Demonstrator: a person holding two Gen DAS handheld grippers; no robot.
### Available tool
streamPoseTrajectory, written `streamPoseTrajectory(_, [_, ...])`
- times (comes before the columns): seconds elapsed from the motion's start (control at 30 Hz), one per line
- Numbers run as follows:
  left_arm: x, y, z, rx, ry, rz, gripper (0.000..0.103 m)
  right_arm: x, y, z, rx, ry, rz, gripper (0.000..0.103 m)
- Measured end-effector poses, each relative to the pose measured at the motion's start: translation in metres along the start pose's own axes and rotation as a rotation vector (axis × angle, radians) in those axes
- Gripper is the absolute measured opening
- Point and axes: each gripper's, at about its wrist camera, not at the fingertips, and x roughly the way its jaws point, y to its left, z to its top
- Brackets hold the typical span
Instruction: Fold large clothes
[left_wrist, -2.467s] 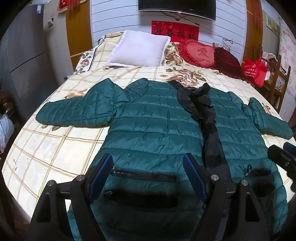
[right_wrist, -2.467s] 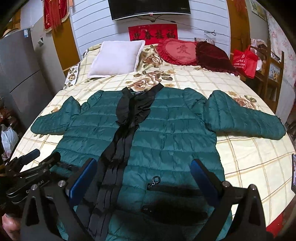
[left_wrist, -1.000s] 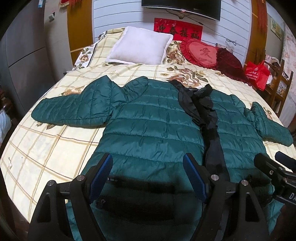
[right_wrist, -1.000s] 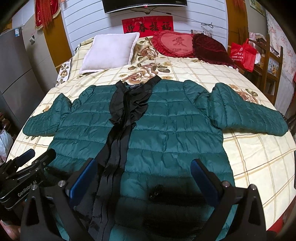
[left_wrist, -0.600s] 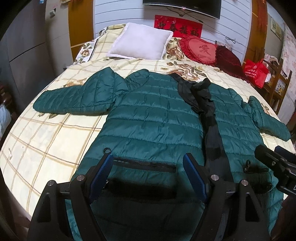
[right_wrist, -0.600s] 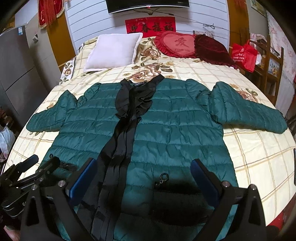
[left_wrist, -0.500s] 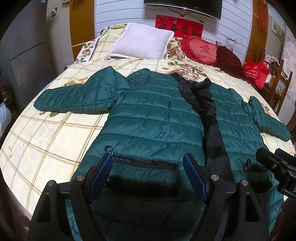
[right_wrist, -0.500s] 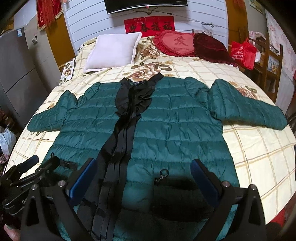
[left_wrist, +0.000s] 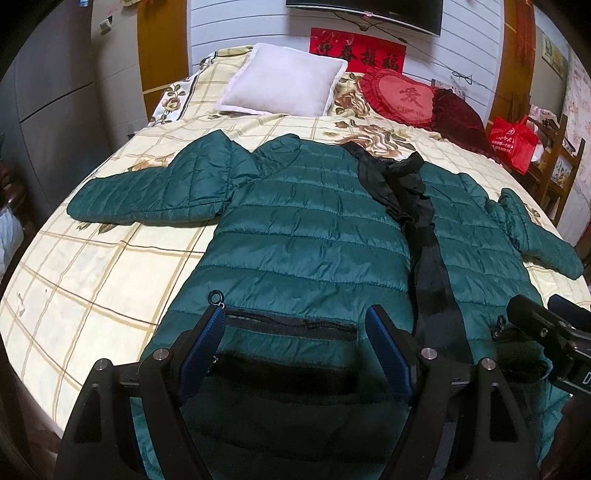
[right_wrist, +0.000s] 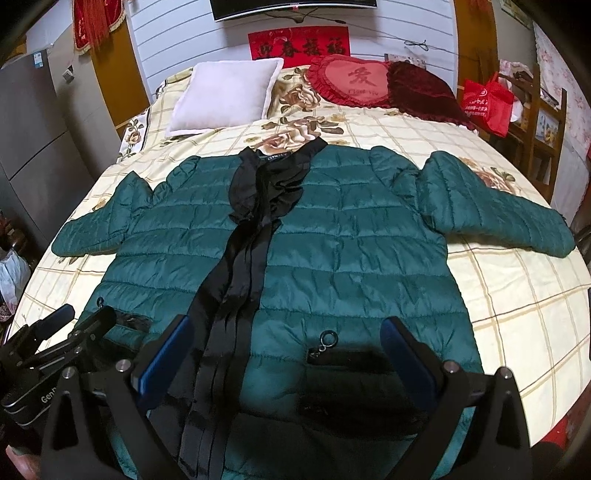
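Observation:
A dark green quilted jacket (left_wrist: 314, 236) with a black front placket (left_wrist: 424, 236) lies flat, front up, on the bed, both sleeves spread out; it also shows in the right wrist view (right_wrist: 351, 251). My left gripper (left_wrist: 295, 332) is open and empty, hovering over the left pocket zipper (left_wrist: 288, 325) near the hem. My right gripper (right_wrist: 288, 343) is open and empty above the right pocket zipper ring (right_wrist: 328, 338). Each gripper shows at the edge of the other's view: the right gripper's fingers (left_wrist: 535, 321), the left gripper's fingers (right_wrist: 74, 325).
The bed (left_wrist: 92, 280) has a cream plaid floral cover. A white pillow (left_wrist: 284, 85), a red heart cushion (left_wrist: 402, 99) and a dark red cushion (right_wrist: 424, 92) lie at the head. A red bag (right_wrist: 487, 103) and wooden shelf stand at right; a grey cabinet (right_wrist: 33, 140) stands at left.
Both grippers shifted slightly over the jacket's hem, dipping closer then drawing back a little. The jacket has not moved, and both grippers stayed open.

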Motion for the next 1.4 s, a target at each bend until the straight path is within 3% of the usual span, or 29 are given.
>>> streamPoseTrajectory(0.3, [0.01, -0.002, 0.013, 0.015, -0.009, 0.014, 0.072, 0.012, 0.001, 0.014, -0.015, 0.007, -0.003, 0.102])
streamPoseTrajectory(0.57, [0.031, 0.001, 0.046, 0.02, -0.03, 0.032, 0.072, 0.033, 0.003, 0.043, -0.011, -0.014, 0.006, 0.102])
streamPoseTrajectory(1.1, [0.096, 0.023, 0.099, -0.032, -0.008, 0.048, 0.072, 0.12, 0.023, 0.113, 0.003, -0.034, -0.005, 0.102])
streamPoseTrajectory(1.4, [0.111, 0.05, 0.108, -0.061, -0.006, 0.08, 0.072, 0.142, 0.043, 0.119, -0.06, -0.054, -0.014, 0.102])
